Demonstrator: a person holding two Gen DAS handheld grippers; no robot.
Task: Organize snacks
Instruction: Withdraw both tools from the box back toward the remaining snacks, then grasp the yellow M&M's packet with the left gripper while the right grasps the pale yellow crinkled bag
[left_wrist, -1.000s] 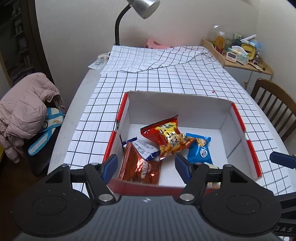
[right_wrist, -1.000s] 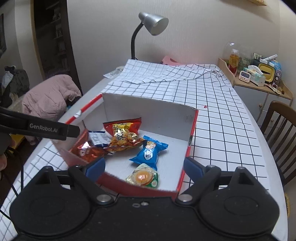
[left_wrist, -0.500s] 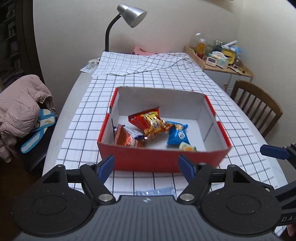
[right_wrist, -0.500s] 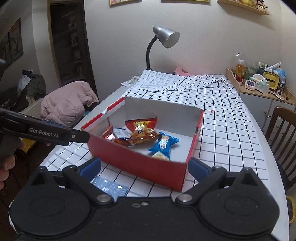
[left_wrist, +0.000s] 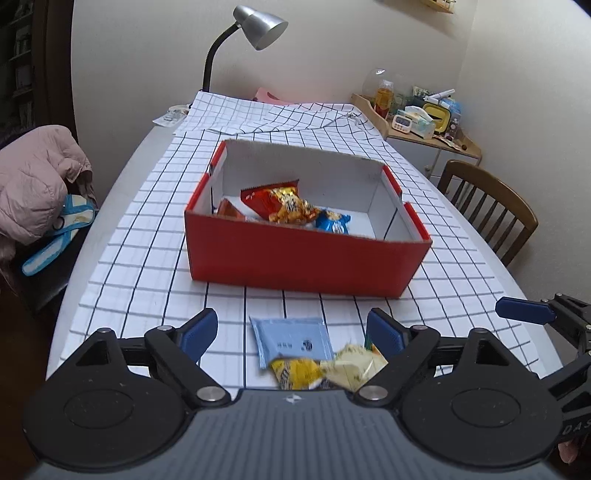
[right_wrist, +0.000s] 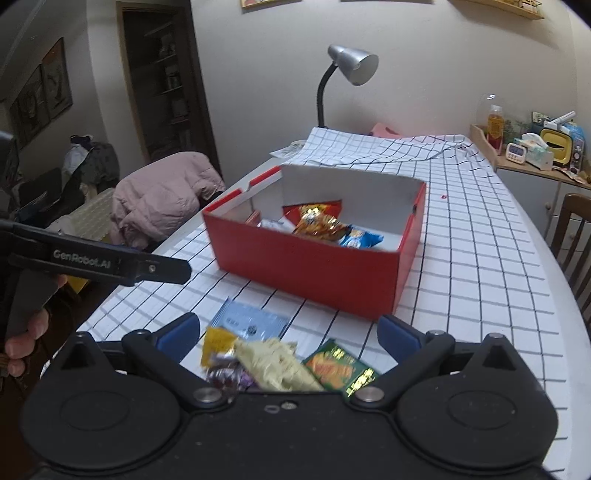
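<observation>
A red box (left_wrist: 303, 258) (right_wrist: 314, 269) stands on the checked cloth and holds several snack packets, among them a red-orange one (left_wrist: 280, 203) and a blue one (left_wrist: 334, 223). In front of it lie loose snacks: a light blue packet (left_wrist: 291, 339) (right_wrist: 251, 321), a yellow one (left_wrist: 295, 371) (right_wrist: 218, 343), a cream one (left_wrist: 356, 363) (right_wrist: 273, 363) and a green-orange one (right_wrist: 340, 369). My left gripper (left_wrist: 291, 332) hovers over them with its jaws opening, gripping nothing. My right gripper (right_wrist: 288, 332) stands open above the same pile.
A desk lamp (left_wrist: 255, 29) stands at the table's far end, near a folded part of the cloth (left_wrist: 273, 114). A wooden chair (left_wrist: 487, 206) is at the right, and a pink jacket (left_wrist: 33, 177) on a seat at the left. A cluttered shelf (left_wrist: 417, 118) is behind.
Both grippers have drawn back from above the box to the table's near side, so the loose snacks came into view. Both sets of jaws have spread wider.
</observation>
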